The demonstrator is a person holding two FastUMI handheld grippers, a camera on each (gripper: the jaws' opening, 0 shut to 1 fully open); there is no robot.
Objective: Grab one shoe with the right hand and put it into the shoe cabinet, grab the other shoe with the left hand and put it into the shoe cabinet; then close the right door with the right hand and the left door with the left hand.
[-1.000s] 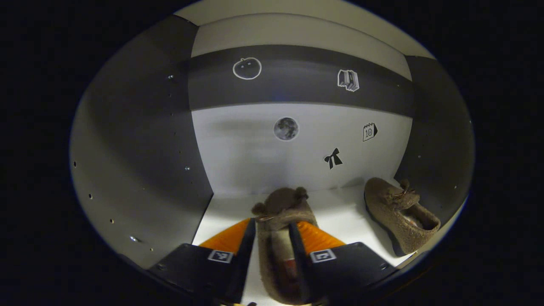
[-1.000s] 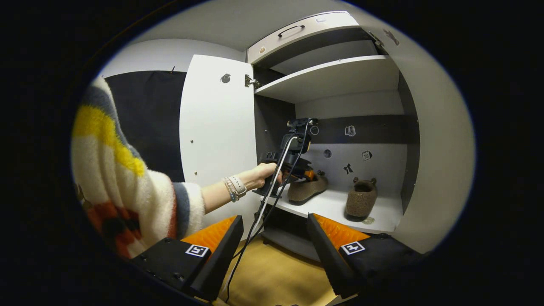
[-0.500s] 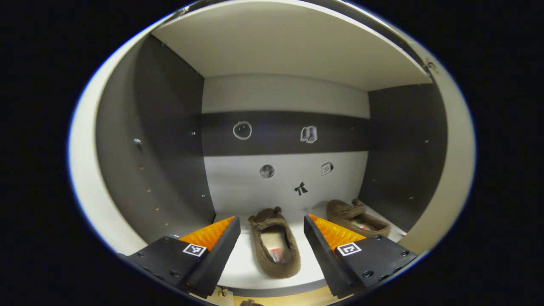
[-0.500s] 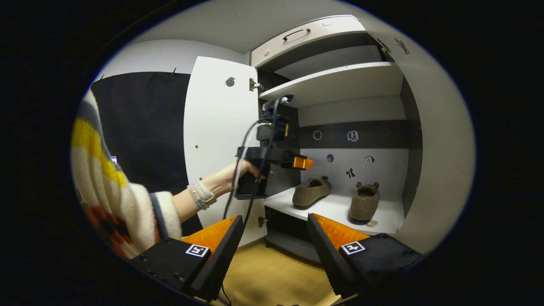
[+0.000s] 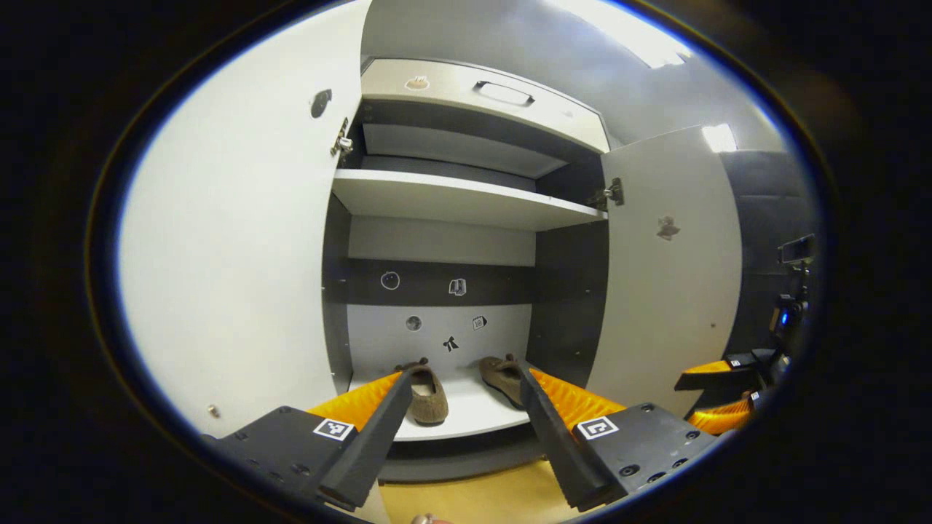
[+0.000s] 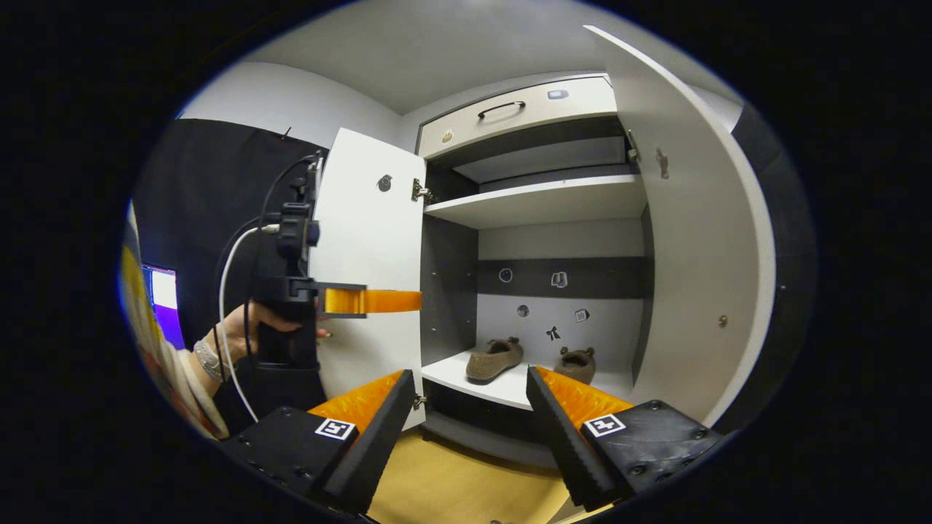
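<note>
Two brown fuzzy shoes stand side by side on the shoe cabinet's lower shelf: one shoe on the left, the other shoe on the right. In the right gripper view the same shoes appear as the left shoe and the right shoe. My left gripper is open, outside the cabinet, and holds nothing. A hand carries it in the right gripper view as the left gripper, in front of the left door. My right gripper is open too, well short of the shelf. Both doors stand open, the right door beside me.
An upper shelf and a drawer with a handle sit above the shoes. Wooden floor lies before the cabinet. The left door and right door flank the opening. My right gripper shows at the far right.
The left gripper opened off the shoe, leaving it on the shelf, then drew back out of the cabinet. The right gripper also backed away, still open.
</note>
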